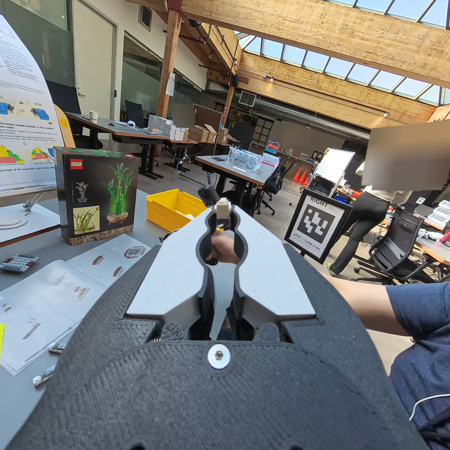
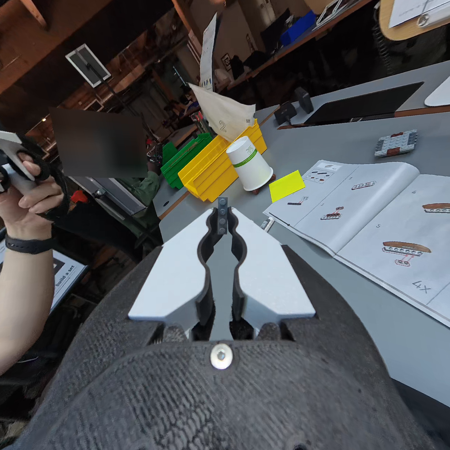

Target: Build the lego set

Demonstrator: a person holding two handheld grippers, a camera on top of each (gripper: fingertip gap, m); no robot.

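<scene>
A small cream brick sat pinched at the very tip of the left gripper, raised well above the bench, while a dark grey four-stud plate stood lengthwise between the closed tips of the right gripper, its far end poking out past them. Both pieces looked light, rigid and slick-sided, so a squeeze on the flat side walls, as here, seemed the safest hold; a narrow plate would likely twist if pressed off-centre. The left gripper pointed outward and slightly up, the right one tilted down toward the bench, with the person's left hand held high off to its side. On the bench lay the grey studded base assembly, the open instruction booklet, the set's box, an upturned paper cup and a yellow bin.
</scene>
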